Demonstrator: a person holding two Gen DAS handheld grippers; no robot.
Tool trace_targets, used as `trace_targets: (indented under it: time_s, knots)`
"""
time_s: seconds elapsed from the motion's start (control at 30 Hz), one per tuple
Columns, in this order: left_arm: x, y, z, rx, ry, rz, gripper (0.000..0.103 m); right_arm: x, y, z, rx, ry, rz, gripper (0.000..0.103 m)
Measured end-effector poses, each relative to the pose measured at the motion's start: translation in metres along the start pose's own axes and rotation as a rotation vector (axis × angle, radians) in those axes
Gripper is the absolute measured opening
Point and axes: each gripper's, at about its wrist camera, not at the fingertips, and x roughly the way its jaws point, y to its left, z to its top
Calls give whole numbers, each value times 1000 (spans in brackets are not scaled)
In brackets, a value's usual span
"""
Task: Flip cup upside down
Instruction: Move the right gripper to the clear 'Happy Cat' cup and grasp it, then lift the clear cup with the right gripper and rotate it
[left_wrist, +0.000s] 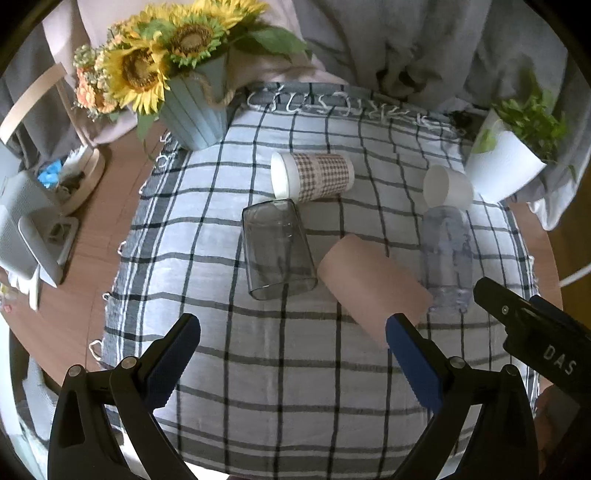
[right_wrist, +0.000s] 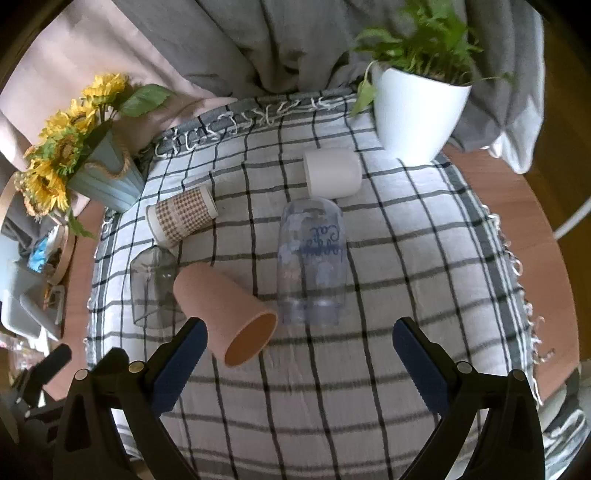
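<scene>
Taking the pink cup as the landmark: it lies on its side on the checked cloth that covers the round wooden tabletop, its open mouth turned toward the right wrist camera.

Far to its left and back stands the pale blue pot of sunflowers, at the cloth's far left corner. Between that pot and the pink cup lies the houndstooth-patterned cup, on its side. Just left of the pink cup, touching or nearly touching it, lies a clear smoky glass, also on its side.

Just right of the pink cup lies a clear bottle-shaped cup with blue lettering, tipped over. Behind that, farther from the pink cup, a plain white cup lies on its side. Well beyond it and to the right stands a white pot with a green plant.

The left tool hangs over the cloth with its jaws spread wide and nothing between them; its right finger overlaps the pink cup's near end in the left wrist view. The right tool is likewise spread wide and holds nothing, the pink cup's mouth just beside its left finger.
</scene>
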Motion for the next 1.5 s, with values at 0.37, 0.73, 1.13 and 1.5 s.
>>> trace_targets:
  time_s: [0.37, 0.73, 1.13, 1.5]
  knots:
    - [35, -24, 14, -13, 62, 76, 102, 62, -15, 37, -1, 73, 24, 95]
    - [59, -35, 10, -36, 127, 104, 102, 112, -18, 50, -17, 148, 13, 84]
    - [62, -31, 9, -73, 136, 121, 102, 130, -12, 53, -37, 190, 35, 72]
    - [43, -31, 3, -61, 101, 77, 102, 93, -19, 47, -37, 137, 22, 72]
